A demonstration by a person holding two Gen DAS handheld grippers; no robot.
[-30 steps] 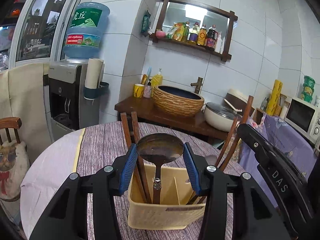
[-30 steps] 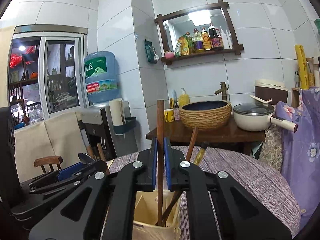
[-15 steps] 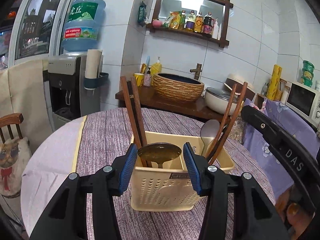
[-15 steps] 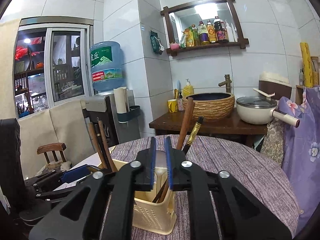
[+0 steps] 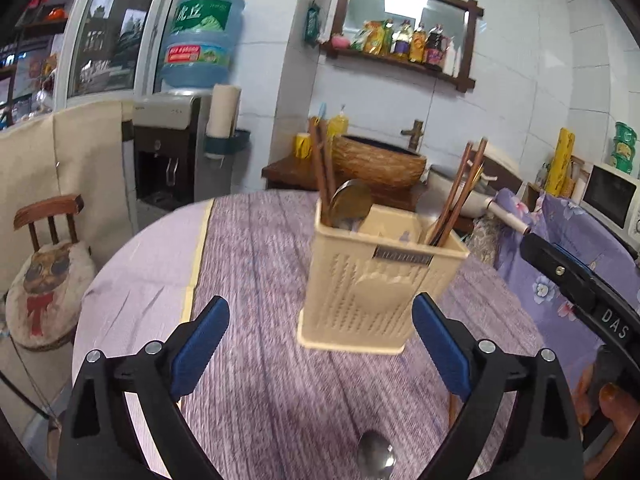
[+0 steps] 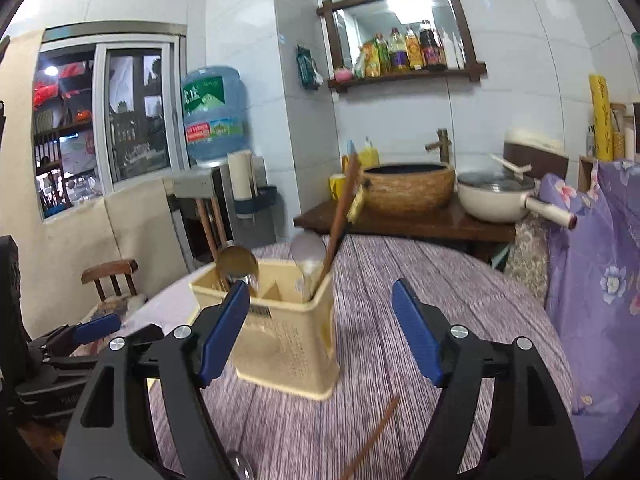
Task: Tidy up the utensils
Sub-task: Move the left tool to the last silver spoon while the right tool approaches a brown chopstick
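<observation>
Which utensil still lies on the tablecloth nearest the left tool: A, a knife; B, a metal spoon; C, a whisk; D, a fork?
B: a metal spoon lies on the tablecloth just below the open left tool.

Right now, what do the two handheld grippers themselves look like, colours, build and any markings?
Both match: the left gripper and right gripper have glossy black angular linkage arms with silver screw heads at the joints and flat blue pads lining the fingers. Seen from the left wrist camera, the right unit's black body carries white lettering "DAS". Fingertips with orange-brown painted nails grip it. No cables show.
</observation>
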